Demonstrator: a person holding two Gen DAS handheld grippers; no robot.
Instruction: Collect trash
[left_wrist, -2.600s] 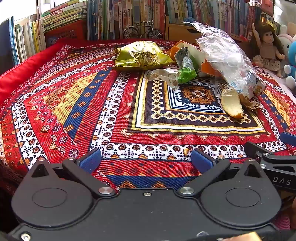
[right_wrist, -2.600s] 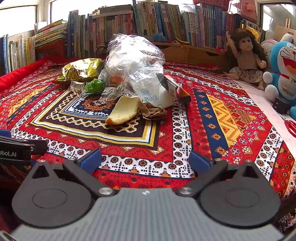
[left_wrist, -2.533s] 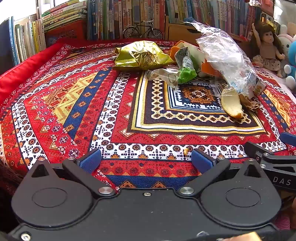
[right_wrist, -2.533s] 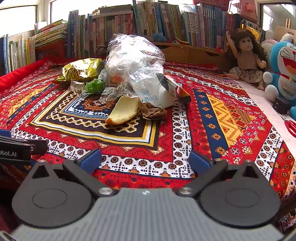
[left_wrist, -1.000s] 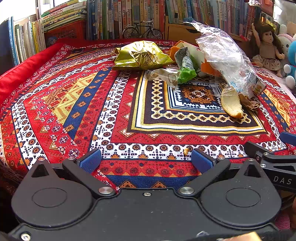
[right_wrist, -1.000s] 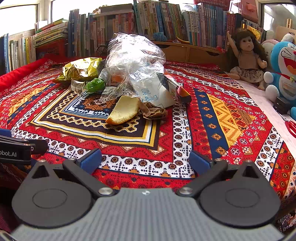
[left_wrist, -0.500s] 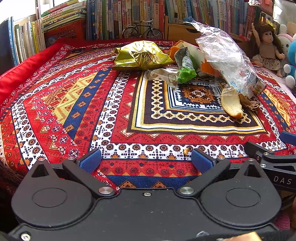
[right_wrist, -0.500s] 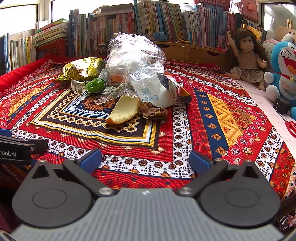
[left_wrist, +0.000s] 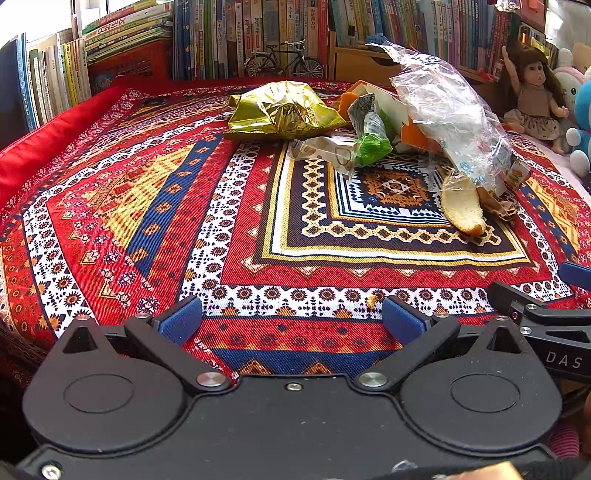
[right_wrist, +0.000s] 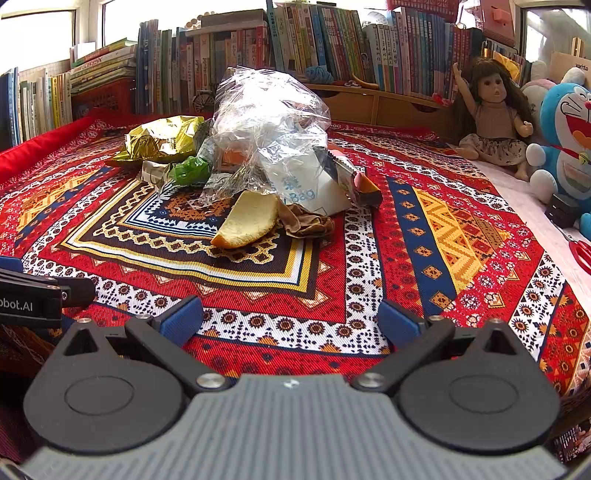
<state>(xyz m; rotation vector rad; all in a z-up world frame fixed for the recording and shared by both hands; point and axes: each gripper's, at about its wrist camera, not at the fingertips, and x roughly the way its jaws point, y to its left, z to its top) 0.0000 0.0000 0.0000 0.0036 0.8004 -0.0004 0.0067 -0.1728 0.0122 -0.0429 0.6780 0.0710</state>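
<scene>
Red patterned woven cloth (left_wrist: 155, 206), geometric bands in blue, white and yellow, spread over the whole counter.

Trash heap, far centre of cloth, well apart from both tools:
- gold foil snack bag (left_wrist: 284, 110), crumpled, left end of heap;
- green wrapper (left_wrist: 373, 147), just right of gold bag, touching a pale printed wrapper (left_wrist: 328, 153);
- clear plastic bag (right_wrist: 269, 122), crumpled, standing tallest, draped over a white carton (right_wrist: 310, 188) with blue lettering;
- orange-tipped packet (right_wrist: 364, 182), against right side of carton;
- pale yellow fruit peel (right_wrist: 249, 219), lying flat at near edge of heap;
- brown crumpled paper (right_wrist: 306, 221), touching peel on its right.

Small orange crumb (left_wrist: 371, 301), alone on cloth, near left tool.

Left tool (left_wrist: 291, 319): blue-padded fingers spread wide, gripping nothing, low over near edge of cloth.
Right tool (right_wrist: 290, 319): fingers likewise spread wide, empty, alongside left tool.

Background: row of books (right_wrist: 229, 55) along far edge; miniature bicycle (left_wrist: 284, 61); doll (right_wrist: 491, 110) and blue plush toy (right_wrist: 569, 136) at right.
</scene>
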